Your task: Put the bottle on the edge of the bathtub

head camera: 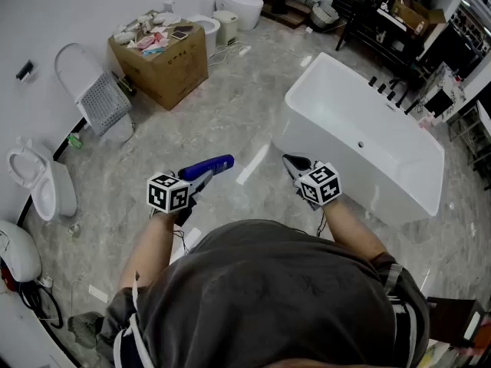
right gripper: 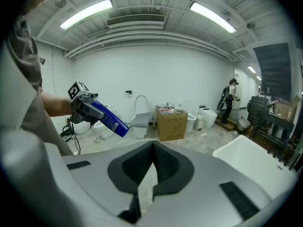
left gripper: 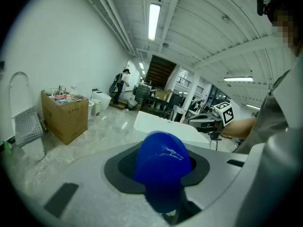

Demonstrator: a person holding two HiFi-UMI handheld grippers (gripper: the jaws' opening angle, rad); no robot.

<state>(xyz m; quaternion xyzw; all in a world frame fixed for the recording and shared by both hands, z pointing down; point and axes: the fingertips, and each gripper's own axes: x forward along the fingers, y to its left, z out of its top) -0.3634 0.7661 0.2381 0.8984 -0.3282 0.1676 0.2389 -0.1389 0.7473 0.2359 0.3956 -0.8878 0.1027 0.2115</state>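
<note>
Left gripper (head camera: 202,179): jaws closed on the blue bottle (head camera: 215,163), which is held off the floor (head camera: 230,117), lying nearly level, well apart from the bathtub (head camera: 305,73). Right gripper (head camera: 291,161): jaws together, nothing between them, near the tub's nearest corner. Bare floor separates bottle and tub rim. Cardboard box (head camera: 165,64) stands well clear.

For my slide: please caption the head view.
Left tool holds a blue bottle; empty right tool near the bathtub.

Nothing legible: the box (head camera: 170,67) carries faint dark print and the bottle (right gripper: 109,119) a pale label (both too small and blurred to read).
</note>
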